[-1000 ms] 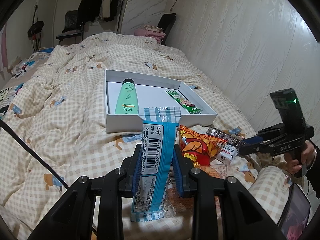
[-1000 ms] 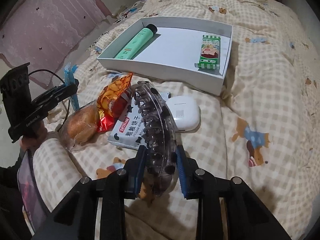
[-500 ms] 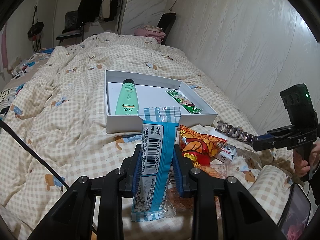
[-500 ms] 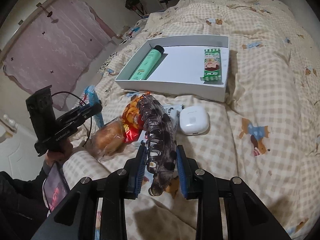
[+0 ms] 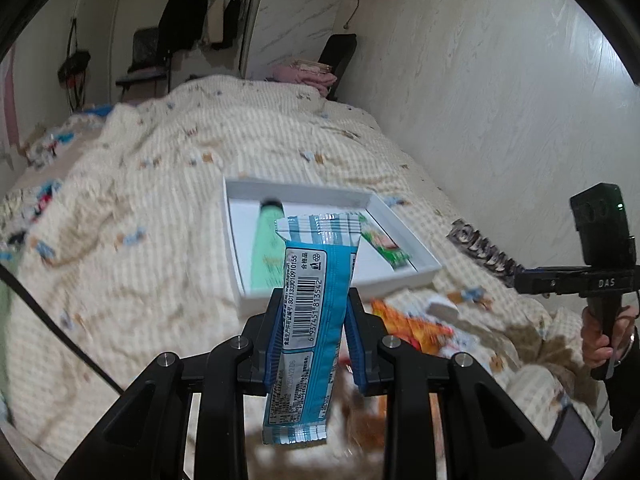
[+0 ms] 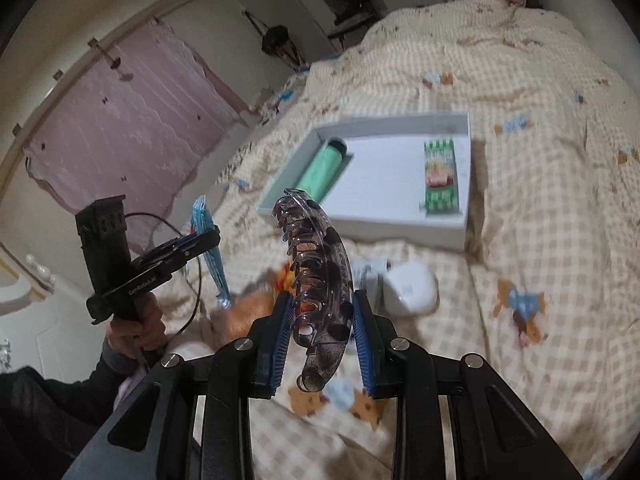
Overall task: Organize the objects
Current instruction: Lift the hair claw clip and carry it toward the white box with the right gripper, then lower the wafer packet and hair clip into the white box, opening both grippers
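My left gripper is shut on a blue snack packet and holds it upright above the bed. My right gripper is shut on a clear spotted hair claw clip, also raised; the clip shows in the left wrist view. A white box lies on the checked quilt, holding a green tube at its left and a green snack bar at its right. The box also shows in the left wrist view.
On the quilt in front of the box lie a white earbud case, an orange snack bag and a bread packet. The wall runs along the bed's right side. The left gripper and packet show in the right wrist view.
Both grippers have risen higher above the bed with their loads. The right gripper has lifted the clip clear of the items on the quilt.
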Tool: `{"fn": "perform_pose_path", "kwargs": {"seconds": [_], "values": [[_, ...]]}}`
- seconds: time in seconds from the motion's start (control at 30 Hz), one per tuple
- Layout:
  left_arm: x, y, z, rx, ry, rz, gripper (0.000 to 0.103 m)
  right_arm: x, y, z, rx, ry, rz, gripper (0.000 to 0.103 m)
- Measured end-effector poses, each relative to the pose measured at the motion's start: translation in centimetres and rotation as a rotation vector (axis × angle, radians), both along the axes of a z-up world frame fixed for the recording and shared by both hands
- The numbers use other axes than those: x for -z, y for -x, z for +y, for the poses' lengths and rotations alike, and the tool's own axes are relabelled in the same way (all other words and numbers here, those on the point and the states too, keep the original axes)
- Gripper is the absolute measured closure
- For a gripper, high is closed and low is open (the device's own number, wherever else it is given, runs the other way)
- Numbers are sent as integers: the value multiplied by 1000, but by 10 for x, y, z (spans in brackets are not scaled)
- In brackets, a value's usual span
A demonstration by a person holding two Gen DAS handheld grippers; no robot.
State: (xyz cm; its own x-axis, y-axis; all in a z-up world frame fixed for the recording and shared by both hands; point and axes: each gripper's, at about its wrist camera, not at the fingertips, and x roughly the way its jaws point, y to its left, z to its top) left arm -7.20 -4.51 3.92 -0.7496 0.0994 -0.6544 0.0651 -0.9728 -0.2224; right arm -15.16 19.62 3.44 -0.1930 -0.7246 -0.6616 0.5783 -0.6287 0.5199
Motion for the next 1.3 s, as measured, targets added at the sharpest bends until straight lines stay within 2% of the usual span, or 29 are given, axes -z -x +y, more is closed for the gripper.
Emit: {"fn": "perform_pose_path", "kwargs": {"seconds": [0.2,0.27,0.37,0.5,0.7,0.83,0.97,1.13,1.3], "values": [[-42,35,-10,-3,49,51,72,-29,27,-6,80,18,81,72],[-51,50,-10,4,45,71,72,-36,38,-8,116,21,111,72],[-53,70,-10,-1,25,69,72,-36,55,-9,179,37,110,72],[-39,105,-9,-4,24,21,72,-25,71,-21,230,-20,139,72],[4,146,-1,13,1,-84,72,11,88,-42,235,-117,110,72],[25,160,9,37,-57,-126,72,37,97,-52,238,-194,79,72],[48,179,10,8,-93,-181,72,54,104,-61,234,-240,52,72],[69,188,3,-32,-120,-253,72,63,103,-71,222,-290,68,72],[86,190,-5,-71,-136,-293,72,70,103,-78,194,-284,52,72]]}}
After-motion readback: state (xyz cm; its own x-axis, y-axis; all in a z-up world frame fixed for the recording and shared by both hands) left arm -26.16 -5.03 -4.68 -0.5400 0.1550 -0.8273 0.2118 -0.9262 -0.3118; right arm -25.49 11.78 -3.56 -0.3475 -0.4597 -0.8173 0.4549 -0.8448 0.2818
